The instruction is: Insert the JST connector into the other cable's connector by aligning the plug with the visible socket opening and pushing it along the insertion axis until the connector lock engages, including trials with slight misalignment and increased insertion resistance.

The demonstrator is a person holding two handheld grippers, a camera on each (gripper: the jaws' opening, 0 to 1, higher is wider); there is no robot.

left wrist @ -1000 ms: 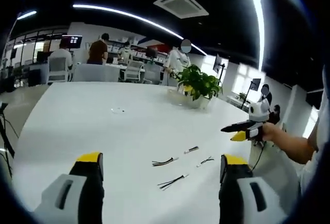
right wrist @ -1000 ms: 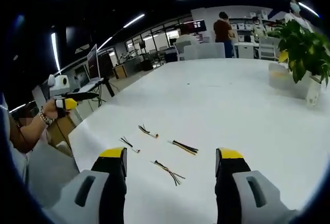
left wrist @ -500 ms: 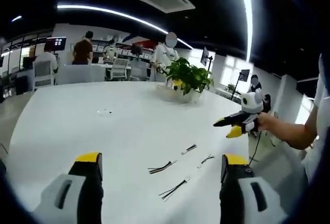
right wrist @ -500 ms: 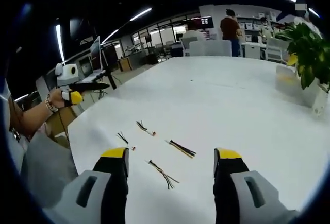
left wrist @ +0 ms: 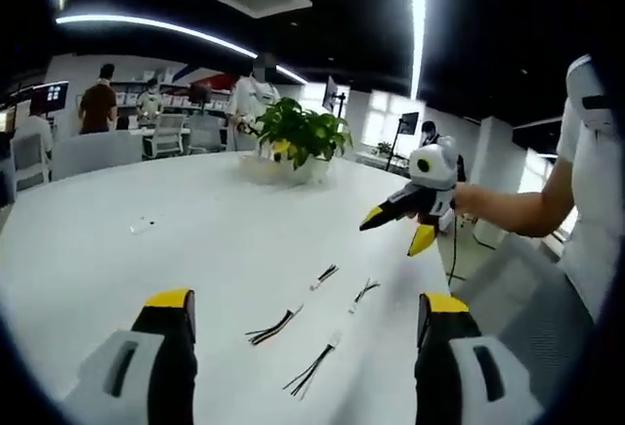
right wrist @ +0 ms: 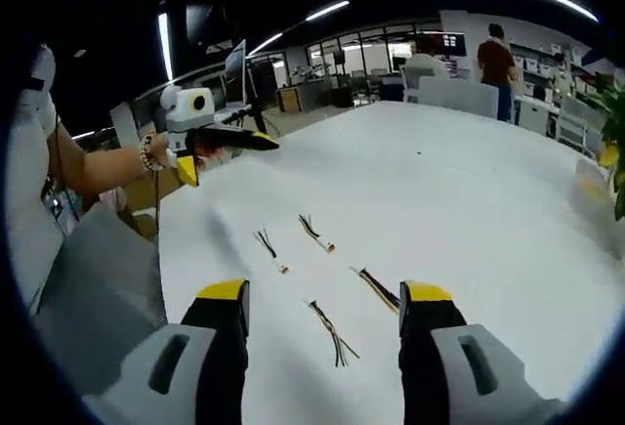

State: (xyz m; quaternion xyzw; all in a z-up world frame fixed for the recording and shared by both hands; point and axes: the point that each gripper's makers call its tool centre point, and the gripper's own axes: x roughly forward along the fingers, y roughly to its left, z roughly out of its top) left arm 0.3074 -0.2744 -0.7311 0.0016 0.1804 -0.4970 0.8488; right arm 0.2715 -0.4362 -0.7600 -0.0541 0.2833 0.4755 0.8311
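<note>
Several short wire leads with small connectors lie loose on the white table (left wrist: 195,210). In the left gripper view they are two black-and-yellow leads (left wrist: 271,325) (left wrist: 312,371) and two shorter ones (left wrist: 325,274) (left wrist: 364,291). My left gripper (left wrist: 307,301) hangs open above them, holding nothing. Over the table's right edge a hand holds my right gripper (left wrist: 398,229), its jaws spread. In the right gripper view the leads (right wrist: 266,244) (right wrist: 314,233) (right wrist: 376,288) (right wrist: 332,332) lie just ahead of my open right gripper (right wrist: 324,293). The left gripper (right wrist: 229,154) hovers at the left, above the table (right wrist: 469,210).
A potted plant (left wrist: 298,132) stands at the far side of the table, and a tiny piece (left wrist: 142,223) lies mid-table. People and office chairs (left wrist: 93,147) are in the background. The person's sleeve (right wrist: 39,210) is at the left.
Both views have swung round with the hands. Each gripper now shows closer to the leads and further over the table in the other's view. The leads have not moved.
</note>
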